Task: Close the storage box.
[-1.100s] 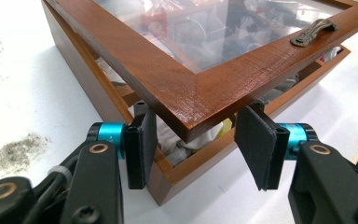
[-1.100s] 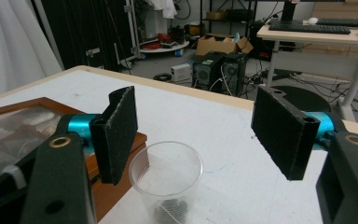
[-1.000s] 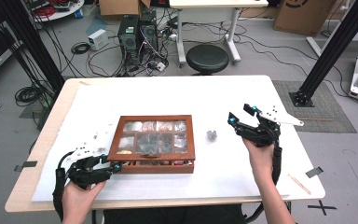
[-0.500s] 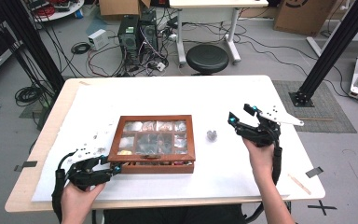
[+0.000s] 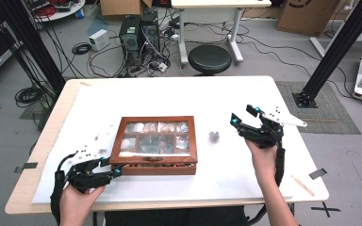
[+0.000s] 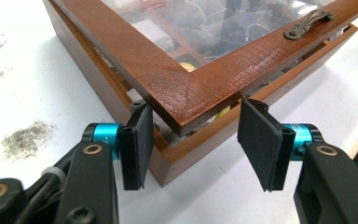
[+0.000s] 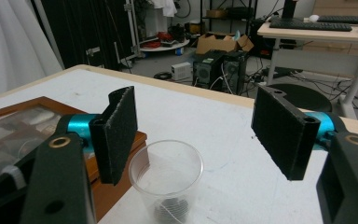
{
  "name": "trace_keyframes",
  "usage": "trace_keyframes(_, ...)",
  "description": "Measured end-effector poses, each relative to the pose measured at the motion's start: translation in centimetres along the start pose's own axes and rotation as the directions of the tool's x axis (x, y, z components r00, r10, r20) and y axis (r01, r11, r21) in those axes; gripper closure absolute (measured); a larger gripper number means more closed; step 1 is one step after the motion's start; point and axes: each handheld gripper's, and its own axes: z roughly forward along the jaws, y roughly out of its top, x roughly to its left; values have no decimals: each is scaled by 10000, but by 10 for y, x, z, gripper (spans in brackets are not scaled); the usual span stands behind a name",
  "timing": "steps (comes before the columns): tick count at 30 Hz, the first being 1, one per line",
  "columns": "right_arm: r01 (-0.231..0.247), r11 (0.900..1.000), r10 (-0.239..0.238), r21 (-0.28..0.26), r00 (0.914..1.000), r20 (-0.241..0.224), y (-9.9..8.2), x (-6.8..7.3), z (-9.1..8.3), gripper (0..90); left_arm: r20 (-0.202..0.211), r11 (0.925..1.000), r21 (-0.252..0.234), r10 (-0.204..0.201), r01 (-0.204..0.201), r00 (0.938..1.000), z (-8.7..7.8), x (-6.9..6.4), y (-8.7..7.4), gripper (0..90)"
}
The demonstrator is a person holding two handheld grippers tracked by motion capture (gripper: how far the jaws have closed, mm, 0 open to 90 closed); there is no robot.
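A wooden box (image 5: 158,119) with a glass lid lies mid-table, with several compartments of small items under the glass. My left gripper (image 5: 111,166) is at its front left corner. In the left gripper view the lid's corner (image 6: 168,79) lies between the pads (image 6: 142,140), and the jaws have just been opening: the right pad stands clear of the wood. A brass latch (image 6: 307,23) sits on the lid's front edge. To the box's right stands a clear plastic cup (image 5: 213,137). My right gripper (image 5: 243,115) hovers open beside it, the cup (image 7: 165,179) low between its jaws, untouched.
A white mat (image 5: 179,99) covers the table. A thin stick (image 5: 302,184) lies near the front right edge. A grey smudge (image 6: 25,137) marks the mat left of the box. Beyond the table stand a stool (image 5: 209,59), computer towers (image 5: 139,33) and a black frame post (image 5: 330,52).
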Motion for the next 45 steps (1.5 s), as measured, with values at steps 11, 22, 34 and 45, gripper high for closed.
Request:
trace_keyframes(11,20,10000,-20,-16,10000,0,0,-1,0,318,-58,9994,339,33,-32,10000,0,1,-2,453)
trace_keyframes(22,-5,10000,5,-16,10000,-2,0,0,1,317,-438,9981,533,343,-319,9985,3,-2,-4,457)
trace_keyframes(34,9,10000,-9,-22,10000,1,0,-1,0,317,-571,9968,669,481,-443,9972,4,-2,-6,457)
trace_keyframes(45,-105,9999,106,-135,9999,104,0,-3,-4,315,-497,9971,418,654,-634,9966,-1,-1,-2,421)
